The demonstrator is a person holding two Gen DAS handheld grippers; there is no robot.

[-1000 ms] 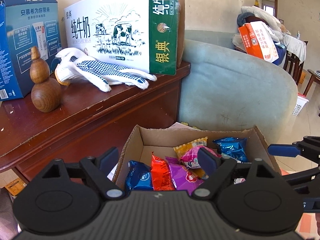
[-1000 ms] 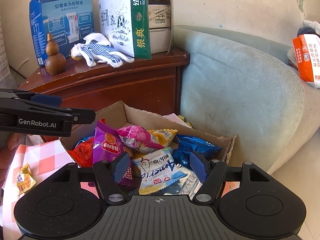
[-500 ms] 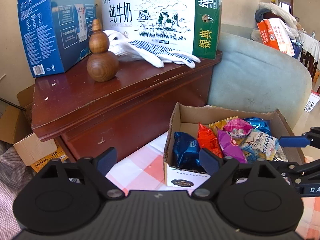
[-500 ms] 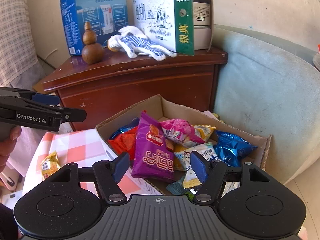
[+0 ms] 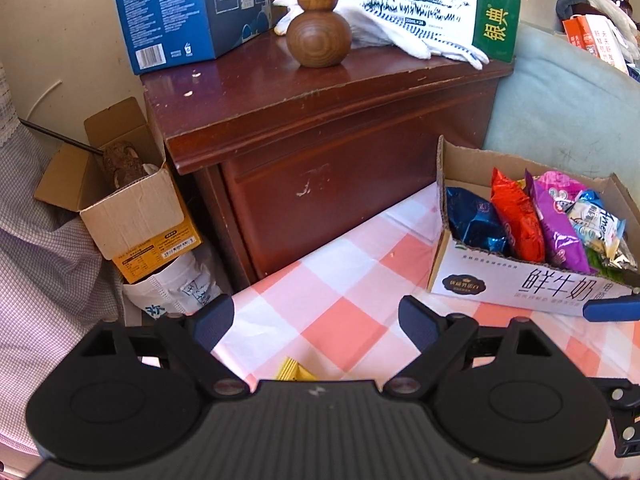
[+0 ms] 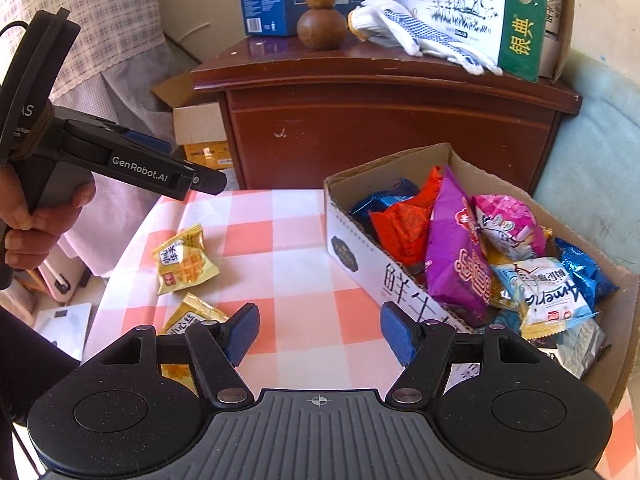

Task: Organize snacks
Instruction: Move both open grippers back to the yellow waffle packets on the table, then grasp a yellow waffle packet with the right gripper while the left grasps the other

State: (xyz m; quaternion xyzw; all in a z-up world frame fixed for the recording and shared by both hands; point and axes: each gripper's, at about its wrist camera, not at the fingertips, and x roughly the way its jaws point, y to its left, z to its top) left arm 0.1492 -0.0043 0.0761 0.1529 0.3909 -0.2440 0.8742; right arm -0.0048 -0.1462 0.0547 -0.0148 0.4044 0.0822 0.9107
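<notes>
Two yellow packets [image 6: 185,260] lie loose on my table [image 6: 296,280]; most snacks already fill the box [image 6: 360,256]. Left claw [image 5: 316,322] and right claw [image 6: 319,334] gape, empty.

Checked-cloth surface [image 6: 296,276] carries snack carton [image 6: 360,256] at right; two yellow wafer packets [image 6: 184,260] lie loose at left.

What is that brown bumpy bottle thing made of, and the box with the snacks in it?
The gourd ornament looks like turned wood, smooth and polished: ring-shaped grain shows on its belly. The snack box seems to be corrugated cardboard, brown inside, printed white outside, with wavy fluting along its cut edge.
</notes>
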